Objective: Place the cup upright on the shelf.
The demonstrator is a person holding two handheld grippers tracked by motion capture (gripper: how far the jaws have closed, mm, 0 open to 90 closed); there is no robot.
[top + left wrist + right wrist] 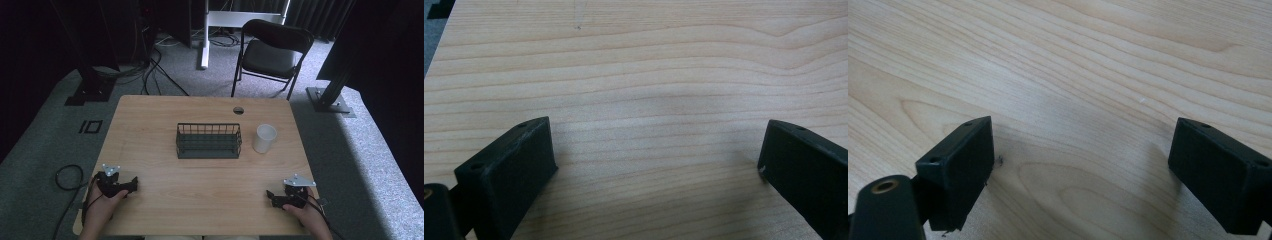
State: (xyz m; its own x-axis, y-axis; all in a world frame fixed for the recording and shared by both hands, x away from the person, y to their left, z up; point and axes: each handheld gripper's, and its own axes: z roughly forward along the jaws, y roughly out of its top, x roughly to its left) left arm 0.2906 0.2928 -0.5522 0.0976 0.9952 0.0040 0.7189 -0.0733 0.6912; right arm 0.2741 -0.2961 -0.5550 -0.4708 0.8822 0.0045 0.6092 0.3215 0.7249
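My high view looks forward and down from above the near edge of the worktop (200,180), far enough to take in all of it and the floor behind. My left gripper view sits very close over the wood, looking along its tongs (656,155). My right gripper view does the same over its tongs (1083,155). All three views share the bare wooden surface.

A light wooden table (200,180) stands on grey carpet (370,150) in the lower middle of the frame. Behind it, at upper right, is a black folding chair (270,52). Dark curtains (320,15) close the top, and black cables (155,70) lie at upper left.
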